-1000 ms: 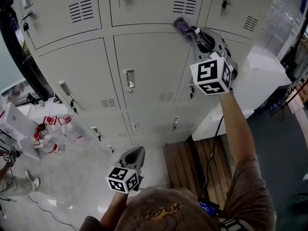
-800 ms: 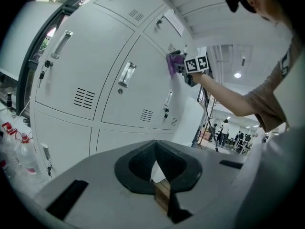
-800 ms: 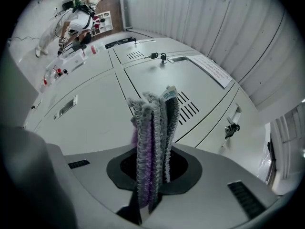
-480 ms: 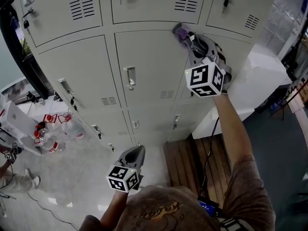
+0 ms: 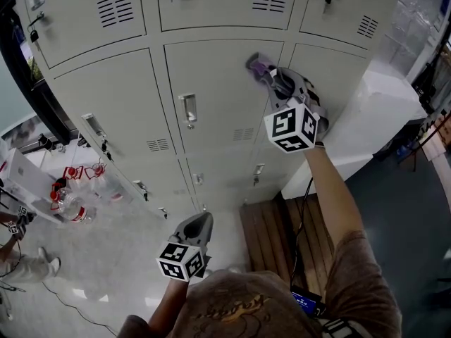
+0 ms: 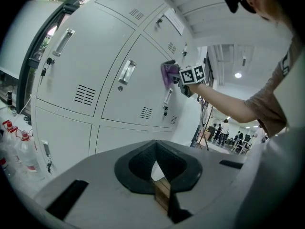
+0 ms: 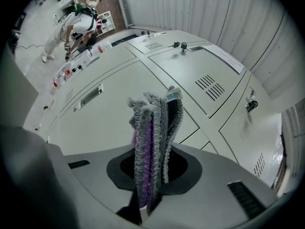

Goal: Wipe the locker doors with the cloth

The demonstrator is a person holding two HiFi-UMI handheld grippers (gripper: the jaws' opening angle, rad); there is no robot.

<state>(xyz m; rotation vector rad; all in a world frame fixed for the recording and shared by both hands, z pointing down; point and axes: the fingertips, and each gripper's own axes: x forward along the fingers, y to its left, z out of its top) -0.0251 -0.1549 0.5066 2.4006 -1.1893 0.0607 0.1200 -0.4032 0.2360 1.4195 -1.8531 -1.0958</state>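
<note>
The right gripper (image 7: 150, 197) is clamping a folded grey-and-purple microfibre cloth (image 7: 151, 137) between its jaws, pressing it against a pale grey metal locker door (image 5: 211, 97) near its upper right corner; the left gripper (image 6: 159, 178) is hanging low, jaws together, empty.

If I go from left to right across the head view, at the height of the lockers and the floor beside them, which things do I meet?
plastic bottles on the floor → door handle of the middle locker → cloth against the door → white unit beside the lockers
</note>
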